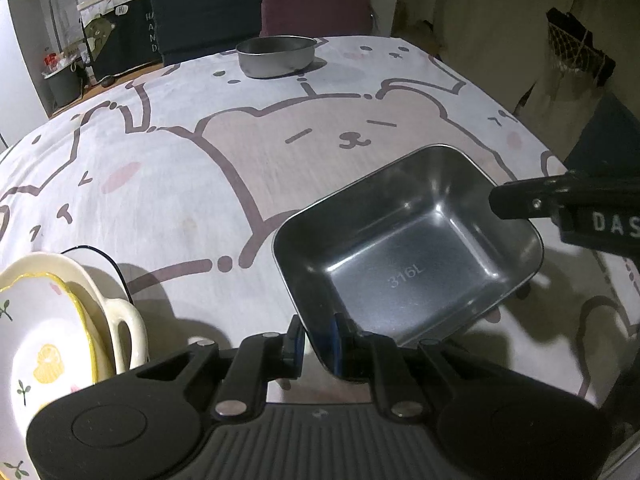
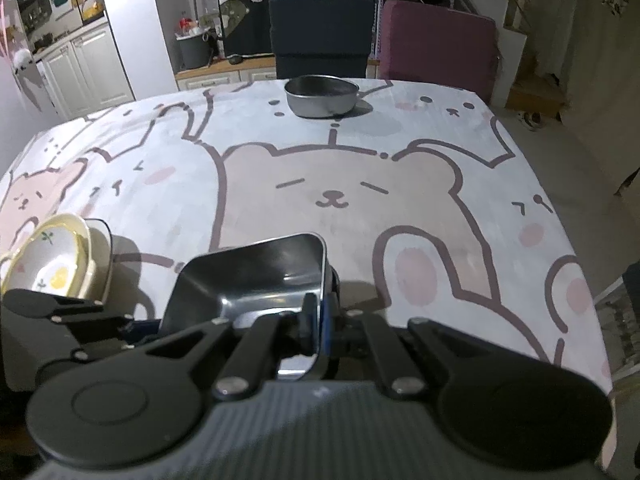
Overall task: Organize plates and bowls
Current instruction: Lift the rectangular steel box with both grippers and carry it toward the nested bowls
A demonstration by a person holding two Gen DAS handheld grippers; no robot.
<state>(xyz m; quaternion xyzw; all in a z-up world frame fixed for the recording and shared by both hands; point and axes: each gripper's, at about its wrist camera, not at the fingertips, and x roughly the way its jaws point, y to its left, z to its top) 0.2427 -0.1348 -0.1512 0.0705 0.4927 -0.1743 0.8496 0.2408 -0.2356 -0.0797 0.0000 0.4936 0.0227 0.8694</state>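
Note:
A rectangular steel tray stamped 316L hangs tilted just over the bear-print tablecloth. My left gripper is shut on its near rim, the wall pinched between the blue pads. My right gripper is shut on the opposite rim, and its black tip shows at the tray's right edge. A round steel bowl stands at the table's far side. Stacked cream ceramic bowls, the inner one printed with flowers, sit at the near left.
A dark blue chair and a maroon chair stand behind the table's far edge. The table's right edge drops to the floor. Shelves and cabinets fill the background. A thin black cable lies by the ceramic bowls.

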